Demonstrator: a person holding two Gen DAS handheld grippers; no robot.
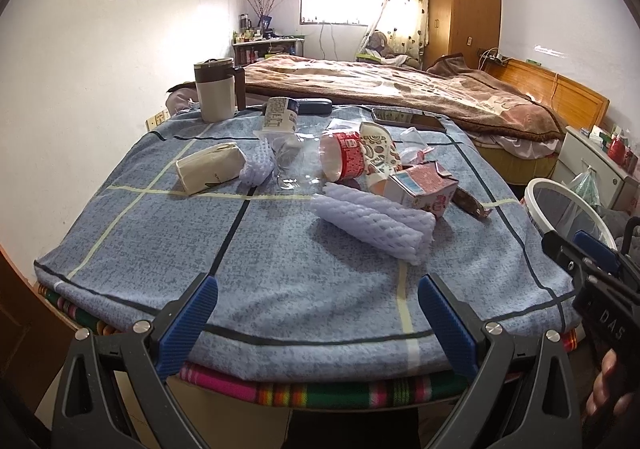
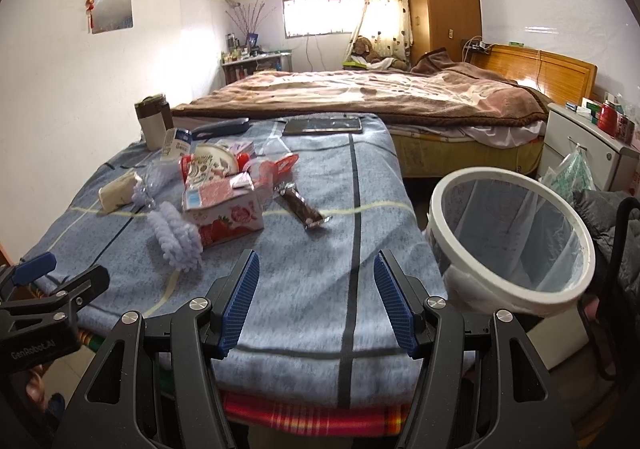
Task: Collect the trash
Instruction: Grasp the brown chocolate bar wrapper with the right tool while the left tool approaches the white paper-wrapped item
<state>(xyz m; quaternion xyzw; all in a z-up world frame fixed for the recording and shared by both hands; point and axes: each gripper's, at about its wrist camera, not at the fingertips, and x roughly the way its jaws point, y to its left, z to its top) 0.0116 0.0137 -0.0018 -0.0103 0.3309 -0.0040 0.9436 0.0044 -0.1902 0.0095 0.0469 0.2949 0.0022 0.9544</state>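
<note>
Trash lies in a heap on the blue checked table cloth [image 1: 168, 245]: a white foam net sleeve [image 1: 376, 223], a pink strawberry milk carton [image 1: 424, 185] [image 2: 228, 209], a red-labelled cup [image 1: 346, 161], a patterned paper cup [image 1: 378, 153], clear plastic wrap [image 1: 288, 153], a tissue pack [image 1: 210, 167] and a brown snack wrapper [image 2: 304, 205]. My left gripper [image 1: 318, 309] is open at the table's near edge, short of the foam sleeve. My right gripper [image 2: 316, 297] is open over the near right part of the cloth [image 2: 320, 249], empty. A white-rimmed bin [image 2: 512, 233] with a clear liner stands right of the table.
At the table's far side stand a white and brown mug [image 1: 214, 91], a white bottle [image 1: 278, 117], a dark case [image 1: 314, 105] and a phone [image 1: 408, 120]. A bed [image 2: 360, 97] lies behind, a white nightstand [image 2: 580, 145] and a hanging plastic bag [image 2: 572, 173] to the right.
</note>
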